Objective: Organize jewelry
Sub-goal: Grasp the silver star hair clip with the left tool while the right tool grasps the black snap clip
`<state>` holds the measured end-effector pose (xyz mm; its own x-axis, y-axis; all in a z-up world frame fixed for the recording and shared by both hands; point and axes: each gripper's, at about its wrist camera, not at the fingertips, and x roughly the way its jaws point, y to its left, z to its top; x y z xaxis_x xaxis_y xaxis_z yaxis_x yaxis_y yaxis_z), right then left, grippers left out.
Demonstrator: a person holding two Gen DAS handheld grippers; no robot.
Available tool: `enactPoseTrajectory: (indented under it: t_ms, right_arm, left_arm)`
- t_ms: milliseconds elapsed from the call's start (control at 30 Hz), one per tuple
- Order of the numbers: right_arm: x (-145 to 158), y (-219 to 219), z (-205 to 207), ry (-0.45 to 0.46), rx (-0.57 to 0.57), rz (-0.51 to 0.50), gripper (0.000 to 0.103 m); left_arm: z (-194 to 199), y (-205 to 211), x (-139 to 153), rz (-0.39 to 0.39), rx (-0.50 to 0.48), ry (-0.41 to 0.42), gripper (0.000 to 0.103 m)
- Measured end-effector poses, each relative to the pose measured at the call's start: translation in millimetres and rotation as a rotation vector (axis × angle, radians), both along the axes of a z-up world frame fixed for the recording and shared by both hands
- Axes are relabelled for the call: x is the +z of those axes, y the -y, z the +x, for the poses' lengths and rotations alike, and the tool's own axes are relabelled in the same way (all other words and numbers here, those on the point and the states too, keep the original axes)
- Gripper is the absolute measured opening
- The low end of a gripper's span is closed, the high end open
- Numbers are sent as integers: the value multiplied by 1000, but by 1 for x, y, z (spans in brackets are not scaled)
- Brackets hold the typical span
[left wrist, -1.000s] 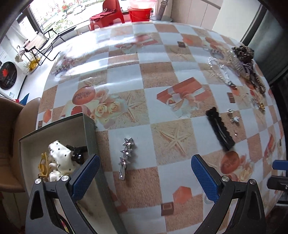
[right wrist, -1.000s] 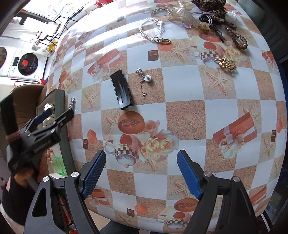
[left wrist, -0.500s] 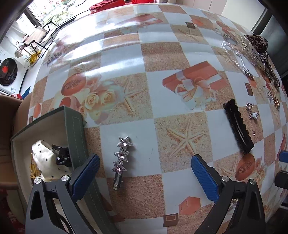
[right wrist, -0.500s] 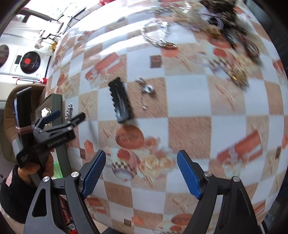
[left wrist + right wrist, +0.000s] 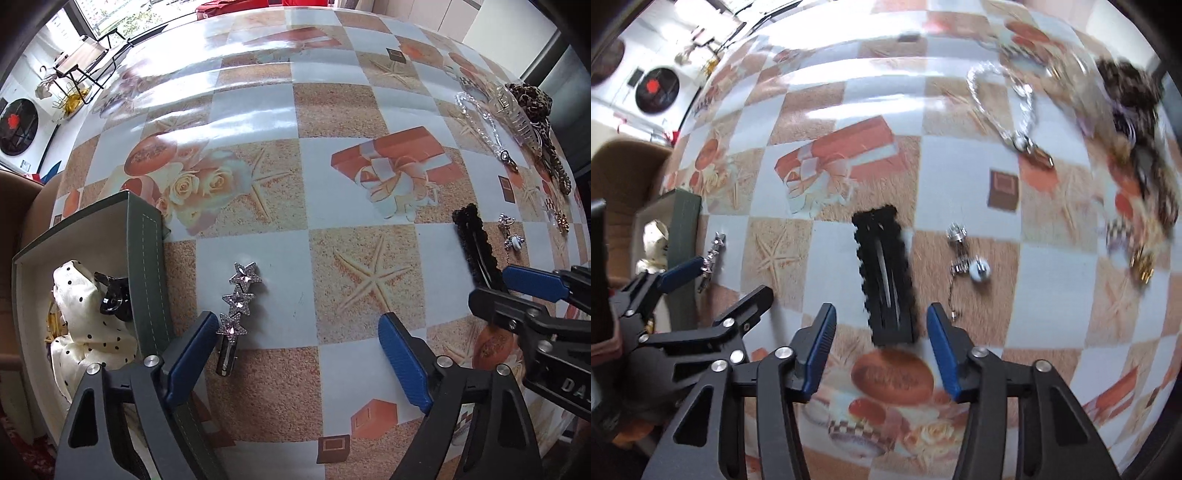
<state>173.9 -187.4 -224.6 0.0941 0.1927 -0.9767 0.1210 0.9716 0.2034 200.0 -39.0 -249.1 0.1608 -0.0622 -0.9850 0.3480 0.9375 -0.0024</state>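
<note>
A silver three-star hair clip lies on the patterned tablecloth just right of a green jewelry box. My left gripper is open, low over the table, its left finger beside the clip's lower end. A black scalloped hair clip lies ahead of my right gripper, which is open with its fingertips on either side of the clip's near end. The black clip and my right gripper also show in the left wrist view. The box holds a polka-dot scrunchie and a small black claw clip.
A silver earring with a chain lies right of the black clip. A silver chain bracelet, a clear claw clip, a leopard scrunchie and gold pieces lie at the far right. A brown chair stands left of the table.
Both grippers have come down and forward. My right gripper has moved left to the black clip and narrowed its opening. My left gripper has closed in beside the star clip.
</note>
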Motion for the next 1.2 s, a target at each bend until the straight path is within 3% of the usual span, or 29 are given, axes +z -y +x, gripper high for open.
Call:
enactPoseTrajectory:
  t_ms: [133,333,400,433,500,667,800,833,867,933,1200]
  right_arm:
    - [1,-6,3,8,37,-72,32]
    - [2,1,0,8,12,-41,29]
    - [5,8,-2,8,-7,-12,24]
    - [7,12,-4,6,-14,6,0]
    - [11,22,-8,9,-24,21,0]
    - [19,43,-16,27,-50,79,0]
    - [19,47,-20,3,-81,184,2]
    - [16,45,-20,-11,-85,196,10]
    - [15,44,-19,-16,-88,201,28]
    - [14,35,-18,-13,-94,210,50]
    - [0,0,1,-54,-73,108,50]
  left_arm:
    - [-5,6,7,-4,-8,7,78]
    - [-6,11,17,-7,-1,11,59]
    - [-6,11,21,-10,-2,18,38]
    - [-7,12,22,-12,-4,19,32]
    - [-7,16,24,-12,-7,17,21]
    - [-8,19,28,-29,6,4,21]
    - [-14,18,30,-28,25,0,21]
    - [-17,17,31,-28,30,0,21]
    - [-20,16,33,-30,38,1,21]
    - [-24,14,37,-33,53,7,21]
    - [-57,-6,61,-53,137,29,21]
